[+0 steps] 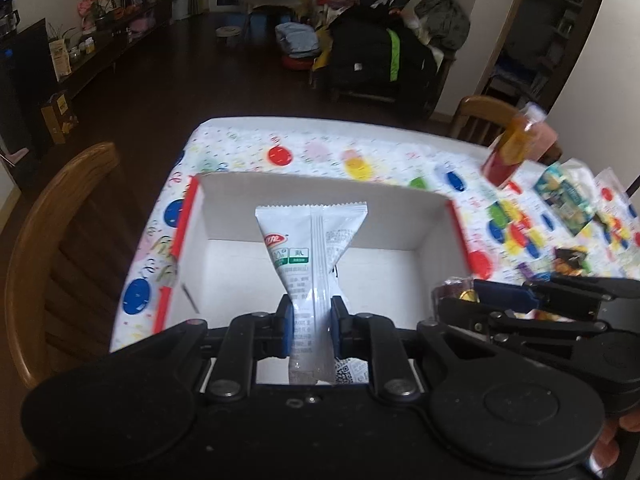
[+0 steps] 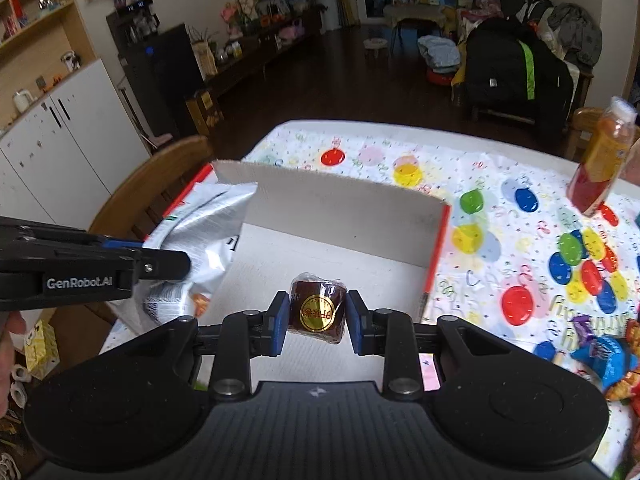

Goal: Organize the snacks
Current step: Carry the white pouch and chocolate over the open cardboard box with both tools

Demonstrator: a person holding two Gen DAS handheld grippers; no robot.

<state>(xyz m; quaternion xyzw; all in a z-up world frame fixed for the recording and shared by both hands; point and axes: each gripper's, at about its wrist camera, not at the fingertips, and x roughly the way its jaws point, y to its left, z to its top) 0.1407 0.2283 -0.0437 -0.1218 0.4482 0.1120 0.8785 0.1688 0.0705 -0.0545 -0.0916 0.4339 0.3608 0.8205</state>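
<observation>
white box (image 1: 400,216) seemingly bare; packet (image 1: 312,256) above

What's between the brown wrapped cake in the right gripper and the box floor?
Nothing visible. The right gripper holds the brown cake over bare white floor of the box; the left gripper's white packet hangs off to its side.

my left tool (image 1: 311,322) matte black, blue pads, silver pivot screws, right tool (image 2: 316,316) same, white GenRobot.AI lettering on the left one
</observation>
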